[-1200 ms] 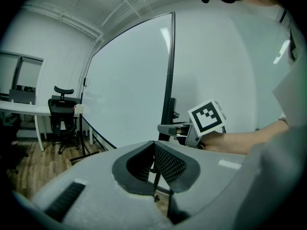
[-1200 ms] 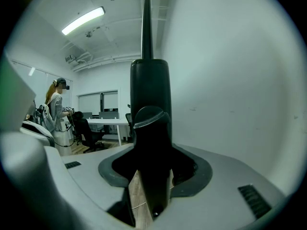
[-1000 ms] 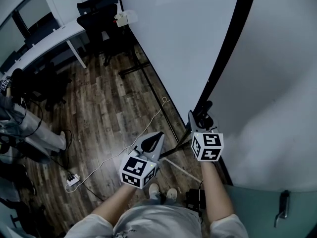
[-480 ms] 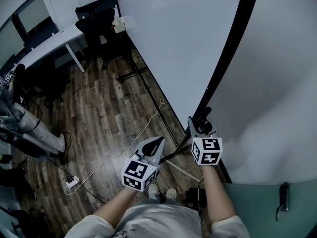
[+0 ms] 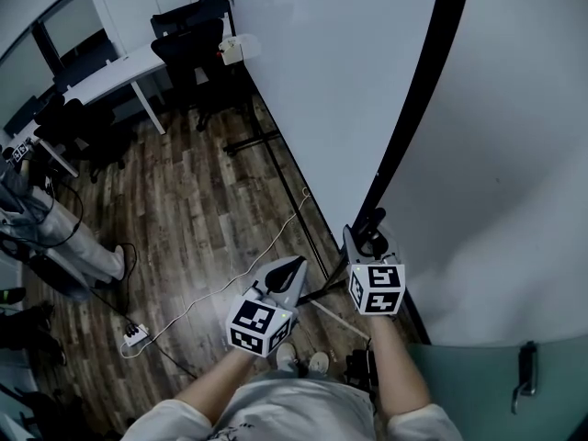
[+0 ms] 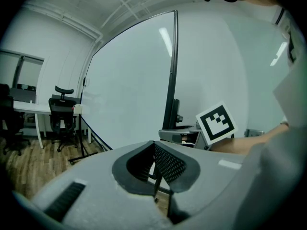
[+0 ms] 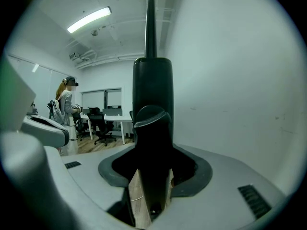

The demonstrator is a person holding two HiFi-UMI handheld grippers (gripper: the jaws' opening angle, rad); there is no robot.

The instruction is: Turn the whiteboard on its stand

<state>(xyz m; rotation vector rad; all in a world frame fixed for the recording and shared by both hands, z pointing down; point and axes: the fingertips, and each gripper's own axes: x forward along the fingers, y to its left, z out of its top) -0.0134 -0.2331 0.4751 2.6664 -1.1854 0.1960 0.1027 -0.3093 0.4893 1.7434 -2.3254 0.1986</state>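
— Where is the whiteboard (image 5: 340,81) being kept, and how is it being held?

— It is being stood upright on its stand (image 5: 246,141) on the wooden floor (image 5: 184,209), straight ahead. The left gripper (image 5: 287,270) is being carried free beside it, its fingers (image 6: 169,164) pressed together on nothing. The black frame edge (image 5: 418,99) is being gripped low down by the right gripper (image 5: 367,243). In the right gripper view that edge (image 7: 152,80) is being clamped from both sides, seemingly at a knob (image 7: 151,121), though dark is lying on dark there.

— How is it being expected to handle?

— A large, stiff, fairly heavy panel is being judged. The slick face is being avoided, and the rigid edge is being taken as the sound hold.

— What is being lost to view?

— The pivot and the board's top are being cut off.
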